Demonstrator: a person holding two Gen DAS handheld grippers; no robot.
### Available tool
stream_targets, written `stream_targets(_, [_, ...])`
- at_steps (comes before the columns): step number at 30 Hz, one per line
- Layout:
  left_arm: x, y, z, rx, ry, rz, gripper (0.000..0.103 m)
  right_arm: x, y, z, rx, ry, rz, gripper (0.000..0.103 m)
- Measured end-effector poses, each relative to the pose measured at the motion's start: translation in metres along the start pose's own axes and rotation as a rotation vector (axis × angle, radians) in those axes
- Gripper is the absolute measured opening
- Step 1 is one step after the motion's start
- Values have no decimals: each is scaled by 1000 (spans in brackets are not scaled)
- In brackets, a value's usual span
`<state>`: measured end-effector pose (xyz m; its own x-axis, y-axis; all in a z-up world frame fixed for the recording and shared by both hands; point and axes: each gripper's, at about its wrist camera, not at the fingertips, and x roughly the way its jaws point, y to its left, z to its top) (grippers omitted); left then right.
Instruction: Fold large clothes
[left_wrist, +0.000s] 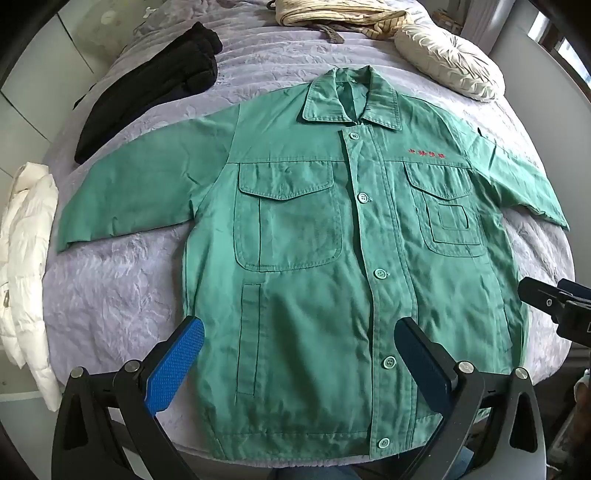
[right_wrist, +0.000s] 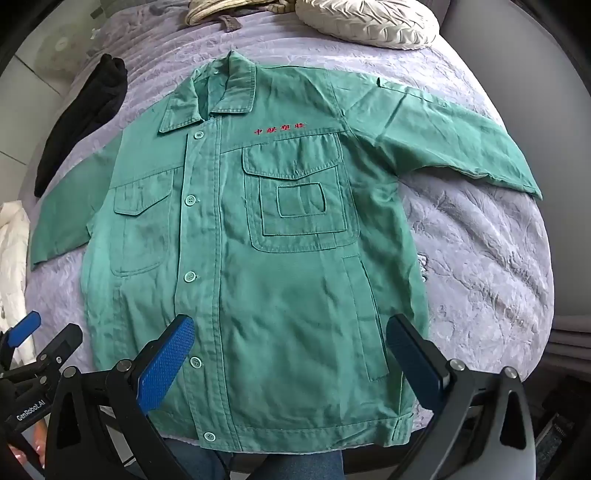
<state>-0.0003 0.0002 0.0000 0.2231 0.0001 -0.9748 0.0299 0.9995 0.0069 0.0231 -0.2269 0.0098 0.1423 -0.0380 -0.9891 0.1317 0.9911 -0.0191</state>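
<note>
Left wrist view: green buttoned cotton work jacket (left_wrist: 306, 258) lies spread flat, front up, on the lilac quilted bed (left_wrist: 110, 280). Both left tongs (left_wrist: 299, 354) and right tongs (right_wrist: 290, 350) gape empty above its hem. Soft, limp, light cloth; I'd pinch sleeve cuffs or hem corners.

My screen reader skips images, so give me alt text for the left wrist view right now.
A green work jacket lies buttoned and face up on a lilac bedspread, sleeves spread, collar at the far end. The left tongs hang open above its hem, gripping nothing. Black clothes and a white puffy garment lie left, a cream cushion beyond.
</note>
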Motion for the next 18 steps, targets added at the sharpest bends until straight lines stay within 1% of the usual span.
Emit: stream_targets(18, [0,2,-2,-7,-6,4,103,-1,2,-2,-1,-1,-2,103])
